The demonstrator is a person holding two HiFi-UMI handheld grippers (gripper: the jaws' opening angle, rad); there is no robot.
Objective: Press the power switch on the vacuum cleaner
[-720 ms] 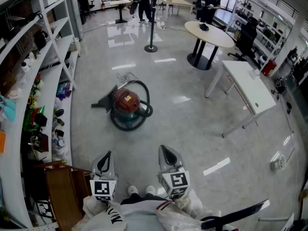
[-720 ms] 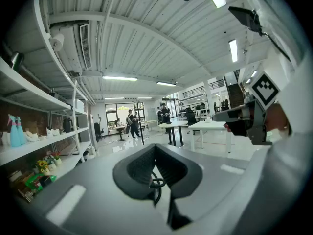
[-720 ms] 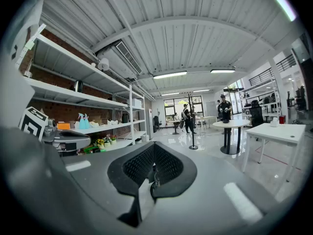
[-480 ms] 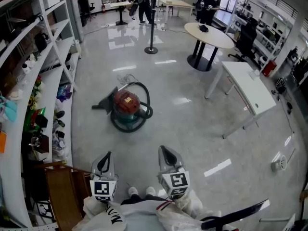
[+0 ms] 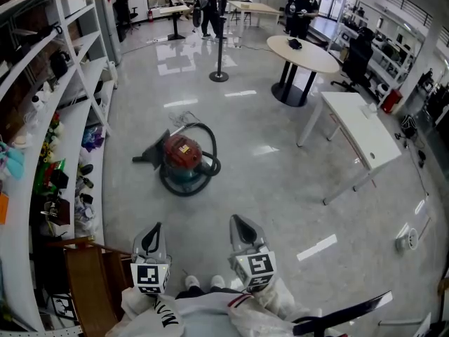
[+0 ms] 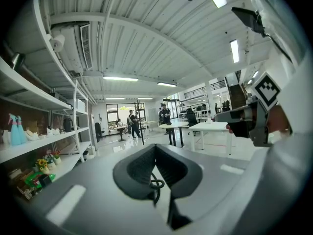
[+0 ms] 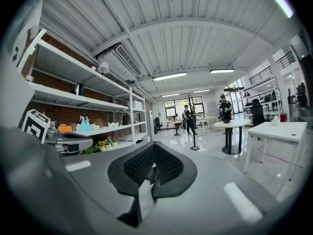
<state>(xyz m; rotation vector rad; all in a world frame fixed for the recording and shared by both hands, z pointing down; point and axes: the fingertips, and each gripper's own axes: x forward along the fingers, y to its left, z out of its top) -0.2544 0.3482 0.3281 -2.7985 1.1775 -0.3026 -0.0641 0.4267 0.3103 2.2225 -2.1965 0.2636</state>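
Quick rundown of where you're at. The vacuum cleaner [image 5: 184, 159] sits on the shiny grey floor [image 5: 280, 188] at roughly 11 o'clock from you, well apart from both tools. It's a red canister on a teal base, with its black hose [image 5: 209, 161] looped around the body and a dark nozzle piece poking out at its 9 o'clock side. There's a yellowish patch on top of the red lid, maybe a label. It's too small in the head view to pick out the power switch.

Your left gripper [image 5: 154, 232] is held low in front of you with its jaws pressed together at the tips and nothing pinched between them. Your right gripper [image 5: 242, 226] is just beside it at 3 o'clock, and it's the same deal: tips together and empty. Both point toward 12 o'clock, out over bare floor.

Around you:
- Shelving [image 5: 70, 125] runs along your 9 o'clock side.
- A wooden chair [image 5: 91, 279] is at 8 o'clock, near the left gripper.
- A white table [image 5: 365, 135] stands at 2 o'clock.
- A round table [image 5: 302, 51] is at 1 o'clock.
- A post [image 5: 219, 72] stands at 12 o'clock, beyond the vacuum.
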